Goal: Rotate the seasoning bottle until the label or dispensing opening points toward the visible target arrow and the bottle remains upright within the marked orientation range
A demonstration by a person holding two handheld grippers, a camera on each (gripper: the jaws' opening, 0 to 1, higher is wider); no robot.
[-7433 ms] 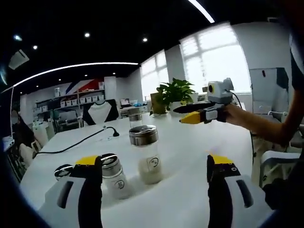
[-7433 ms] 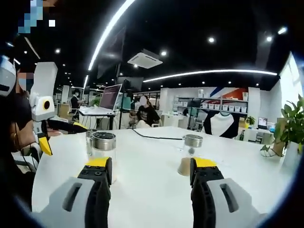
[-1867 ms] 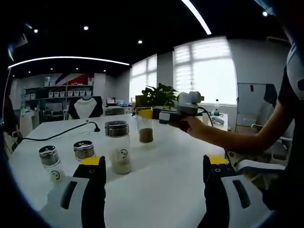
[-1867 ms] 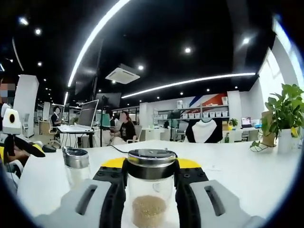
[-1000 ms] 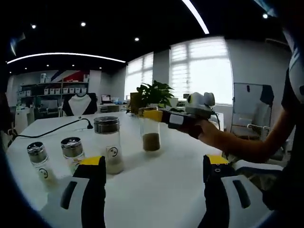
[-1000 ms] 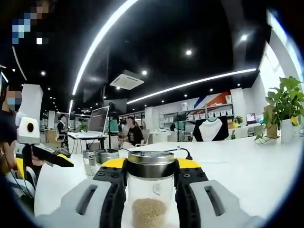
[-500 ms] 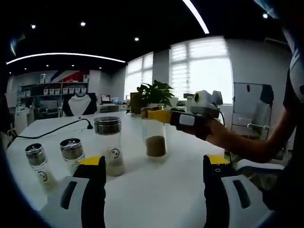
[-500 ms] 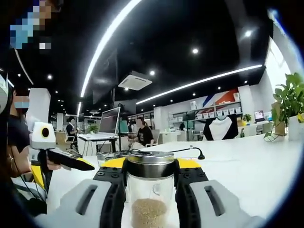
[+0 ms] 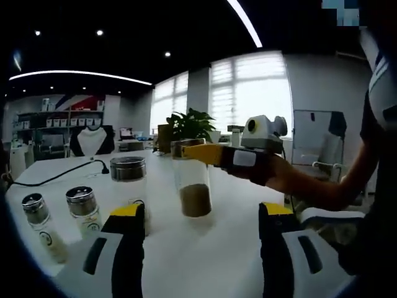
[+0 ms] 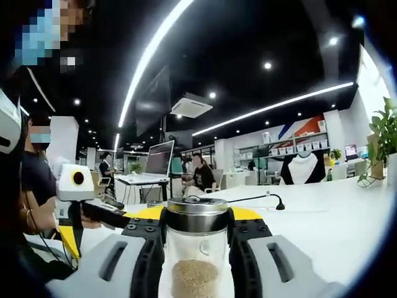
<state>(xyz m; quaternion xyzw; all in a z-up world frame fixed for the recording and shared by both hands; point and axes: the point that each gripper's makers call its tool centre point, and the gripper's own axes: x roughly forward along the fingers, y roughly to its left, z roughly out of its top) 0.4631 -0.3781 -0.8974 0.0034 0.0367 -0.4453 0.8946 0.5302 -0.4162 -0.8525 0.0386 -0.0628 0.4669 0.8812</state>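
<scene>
Right gripper view: bottle (image 10: pixel 195 248) (upright) between jaws

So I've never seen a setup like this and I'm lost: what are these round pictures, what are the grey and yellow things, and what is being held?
No robot here: a person holds a hand tool with two fingers in each hand, and each tool carries a fisheye camera. The left gripper view looks out over a white table; its own left gripper is open and holds nothing. The right gripper reaches in there, shut on a glass seasoning bottle with brown grains, held upright. The right gripper view shows that bottle close up between its fingers. Three other shakers stand on the table, with a potted plant behind.
</scene>
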